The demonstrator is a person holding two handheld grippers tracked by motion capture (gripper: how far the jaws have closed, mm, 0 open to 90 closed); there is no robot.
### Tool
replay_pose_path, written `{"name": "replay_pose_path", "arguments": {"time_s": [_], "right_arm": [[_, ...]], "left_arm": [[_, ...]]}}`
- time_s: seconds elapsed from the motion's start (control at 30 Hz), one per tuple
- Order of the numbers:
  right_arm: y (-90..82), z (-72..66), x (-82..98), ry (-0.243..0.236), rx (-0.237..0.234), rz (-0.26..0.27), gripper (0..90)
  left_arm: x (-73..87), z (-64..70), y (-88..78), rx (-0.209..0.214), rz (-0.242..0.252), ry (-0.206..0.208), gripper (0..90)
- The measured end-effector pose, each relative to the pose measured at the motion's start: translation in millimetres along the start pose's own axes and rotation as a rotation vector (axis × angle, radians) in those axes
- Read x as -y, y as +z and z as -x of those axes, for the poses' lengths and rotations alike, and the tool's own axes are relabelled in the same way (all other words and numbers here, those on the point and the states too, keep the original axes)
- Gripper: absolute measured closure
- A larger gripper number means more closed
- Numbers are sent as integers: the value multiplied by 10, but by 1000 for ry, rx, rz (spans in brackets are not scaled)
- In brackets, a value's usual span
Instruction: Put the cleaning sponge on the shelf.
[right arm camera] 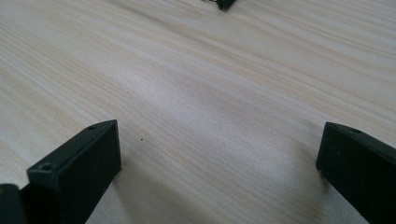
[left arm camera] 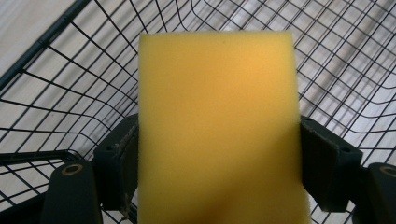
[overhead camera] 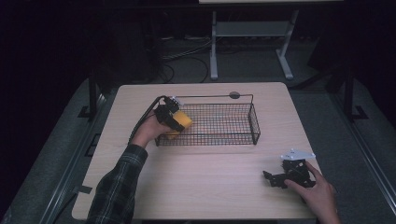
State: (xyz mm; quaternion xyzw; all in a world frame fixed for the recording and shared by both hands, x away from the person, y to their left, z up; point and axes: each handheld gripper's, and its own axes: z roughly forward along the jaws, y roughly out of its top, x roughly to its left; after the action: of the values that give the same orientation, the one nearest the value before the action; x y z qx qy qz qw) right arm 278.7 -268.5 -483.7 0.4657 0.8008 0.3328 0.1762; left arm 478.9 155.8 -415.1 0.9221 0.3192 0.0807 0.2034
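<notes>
A yellow sponge (overhead camera: pixel 183 121) hangs at the left end of a black wire basket (overhead camera: pixel 254 123), just inside its rim. My left gripper (overhead camera: pixel 177 123) is shut on it: in the left gripper view the sponge (left arm camera: pixel 218 116) stands upright with both black pads against its sides, and the basket's mesh (left arm camera: pixel 60 79) lies behind and below it. My right gripper (overhead camera: pixel 270 178) rests on the wooden table (overhead camera: pixel 210 172) near the front right. Its jaws stand wide open in the right gripper view, with bare wood between them at the gripper's middle (right arm camera: pixel 219 154).
The basket sits in the far middle of the table, long side across. A person's plaid sleeve (overhead camera: pixel 116 186) comes in at the bottom left. Beyond the table stand a grey metal frame (overhead camera: pixel 252 42) and cables on the floor.
</notes>
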Motion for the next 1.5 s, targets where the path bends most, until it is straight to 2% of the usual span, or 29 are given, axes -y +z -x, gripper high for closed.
{"name": "replay_pose_path", "arguments": {"time_s": [0.27,0.63,0.87,1.07,1.23,1.5], "right_arm": [[0,0,0,0,0,0,0],[0,0,0,0,0,0,0],[0,0,0,0,0,0,0],[0,0,0,0,0,0,0],[0,0,0,0,0,0,0],[0,0,0,0,0,0,0]], "left_arm": [[-1,15,23,-3,-18,9,235],[1,13,25,2,-17,12,219],[2,13,13,0,-8,15,172],[-3,0,-103,-4,16,12,168],[-68,6,-235,-11,7,20,168],[-108,31,-438,-21,20,27,168]]}}
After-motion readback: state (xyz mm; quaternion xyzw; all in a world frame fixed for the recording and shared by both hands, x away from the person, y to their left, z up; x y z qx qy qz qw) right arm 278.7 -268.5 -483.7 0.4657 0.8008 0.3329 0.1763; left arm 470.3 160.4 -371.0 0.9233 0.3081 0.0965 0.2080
